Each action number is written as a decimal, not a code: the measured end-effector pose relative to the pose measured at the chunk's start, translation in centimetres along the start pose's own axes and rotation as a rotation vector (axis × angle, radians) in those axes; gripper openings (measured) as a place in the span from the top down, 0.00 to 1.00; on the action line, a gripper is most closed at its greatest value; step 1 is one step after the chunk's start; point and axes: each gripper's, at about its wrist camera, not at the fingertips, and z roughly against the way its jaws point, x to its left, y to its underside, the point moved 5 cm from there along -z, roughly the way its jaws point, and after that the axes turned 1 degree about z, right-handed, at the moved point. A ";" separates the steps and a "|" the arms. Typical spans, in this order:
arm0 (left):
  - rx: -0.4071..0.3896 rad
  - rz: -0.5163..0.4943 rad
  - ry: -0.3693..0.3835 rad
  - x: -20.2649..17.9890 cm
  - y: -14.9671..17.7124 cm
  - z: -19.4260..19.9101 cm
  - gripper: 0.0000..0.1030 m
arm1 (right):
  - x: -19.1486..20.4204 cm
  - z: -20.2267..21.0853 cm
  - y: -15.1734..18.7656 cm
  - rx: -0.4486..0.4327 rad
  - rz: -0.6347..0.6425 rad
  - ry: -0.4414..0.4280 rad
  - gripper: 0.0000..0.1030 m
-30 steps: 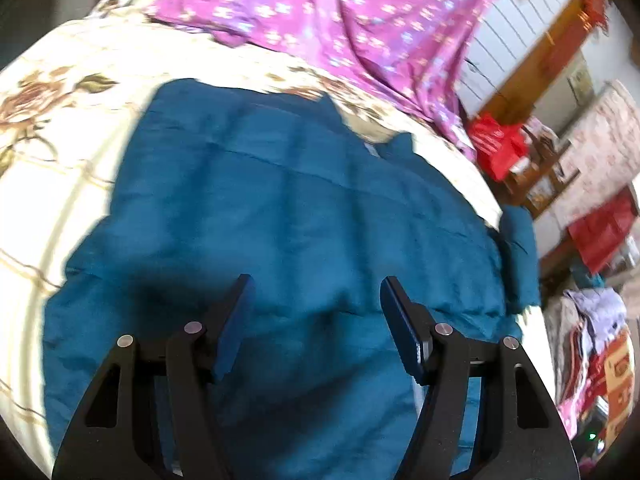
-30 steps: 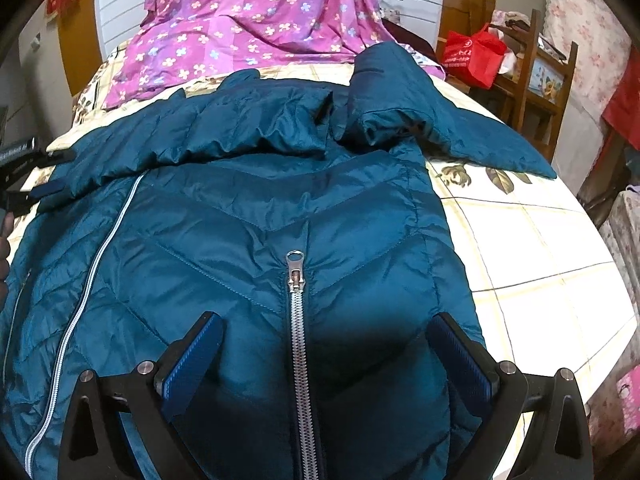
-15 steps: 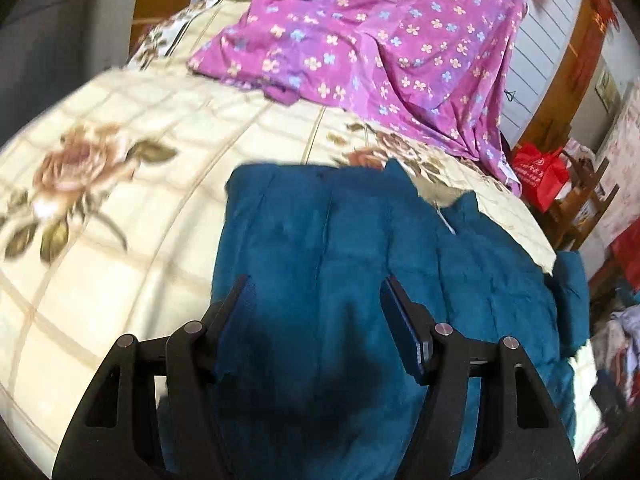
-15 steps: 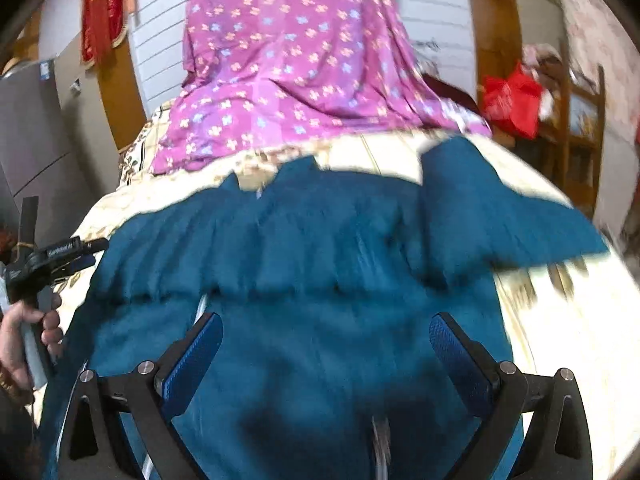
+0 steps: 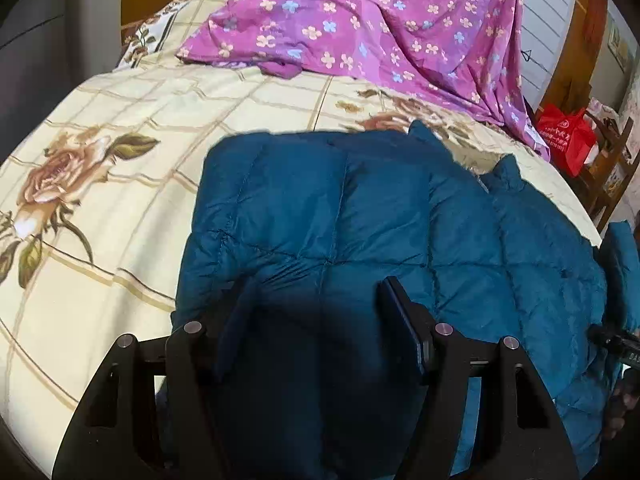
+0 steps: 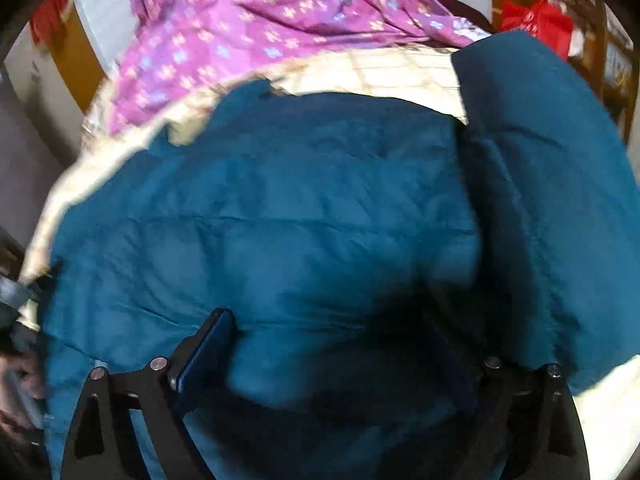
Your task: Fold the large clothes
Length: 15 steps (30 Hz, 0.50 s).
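Teal quilted down jacket [image 5: 360,220] is being gathered for folding on the floral cream bedspread [image 5: 120,128]: left gripper [image 5: 316,316] jaws are being held part-open astride padding, nothing clamped; right gripper [image 6: 340,344] jaws are closing wide around a bulge, best pinched deep.

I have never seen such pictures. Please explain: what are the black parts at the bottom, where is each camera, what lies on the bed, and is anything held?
There is no robot. A person holds a two-finger gripper in each hand, each carrying a wide-angle camera that looks along its fingers. The black forks are the left gripper and right gripper. A teal quilted jacket lies spread on a bed with a cream flowered cover; a purple flowered cloth lies further back. Both grippers hover over the jacket. The left is open; the right one's jaws are closing. The jacket lies under them, not yet pinched.
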 end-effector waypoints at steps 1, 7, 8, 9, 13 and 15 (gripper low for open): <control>-0.018 0.011 0.015 -0.1 -0.4 0.6 0.37 | 0.2 0.8 -0.5 -0.029 -0.013 -0.023 0.12; -0.049 0.080 -0.013 0.6 -4.1 -0.1 0.37 | 2.0 2.7 -5.2 -0.214 0.001 -0.064 0.12; -0.015 0.094 -0.056 1.2 -4.0 -1.3 0.37 | 2.1 1.8 -5.5 -0.199 0.015 -0.050 0.12; 0.023 0.102 -0.078 1.6 -3.7 -2.5 0.37 | 2.0 0.2 -5.7 -0.162 0.033 -0.022 0.11; 0.033 0.026 -0.130 0.9 -2.7 -3.6 0.36 | -0.2 -3.5 -4.4 -0.023 0.017 0.038 0.01; 0.041 0.003 -0.129 0.5 -2.7 -3.1 0.36 | -0.3 -2.5 -4.1 -0.019 0.007 0.063 0.02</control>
